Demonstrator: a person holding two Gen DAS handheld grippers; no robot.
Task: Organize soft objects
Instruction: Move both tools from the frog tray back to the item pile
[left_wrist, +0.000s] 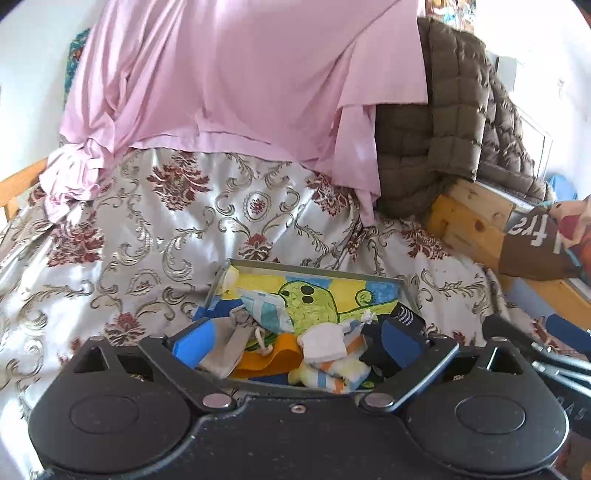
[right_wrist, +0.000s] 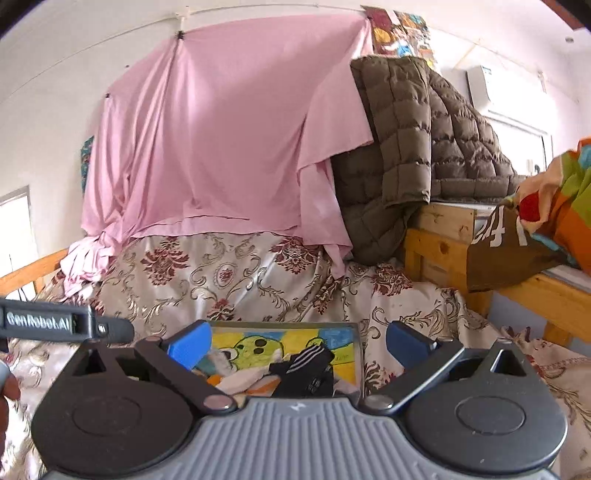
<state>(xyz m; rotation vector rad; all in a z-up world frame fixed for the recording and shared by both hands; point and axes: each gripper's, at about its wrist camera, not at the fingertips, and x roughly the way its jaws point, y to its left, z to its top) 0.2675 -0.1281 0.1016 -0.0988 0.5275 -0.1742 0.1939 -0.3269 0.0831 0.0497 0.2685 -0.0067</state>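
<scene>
A metal tray (left_wrist: 314, 266) with a green cartoon picture on its floor sits on the floral bedspread; it also shows in the right wrist view (right_wrist: 357, 354). It holds a pile of small soft items: a grey sock (left_wrist: 229, 347), a striped white-and-teal sock (left_wrist: 269, 310), a white pair with orange stripes (left_wrist: 332, 354), an orange cloth (left_wrist: 284, 354) and a black sock with white stripes (right_wrist: 310, 369). My left gripper (left_wrist: 299, 343) is open, its blue pads straddling the pile. My right gripper (right_wrist: 299, 345) is open above the tray's near end, empty.
A pink sheet (left_wrist: 236, 74) hangs behind the bed. A brown quilted jacket (right_wrist: 424, 140) lies over a wooden frame (right_wrist: 439, 240) at the right. A colourful cloth (right_wrist: 554, 214) hangs at the far right. The floral bedspread (left_wrist: 147, 229) surrounds the tray.
</scene>
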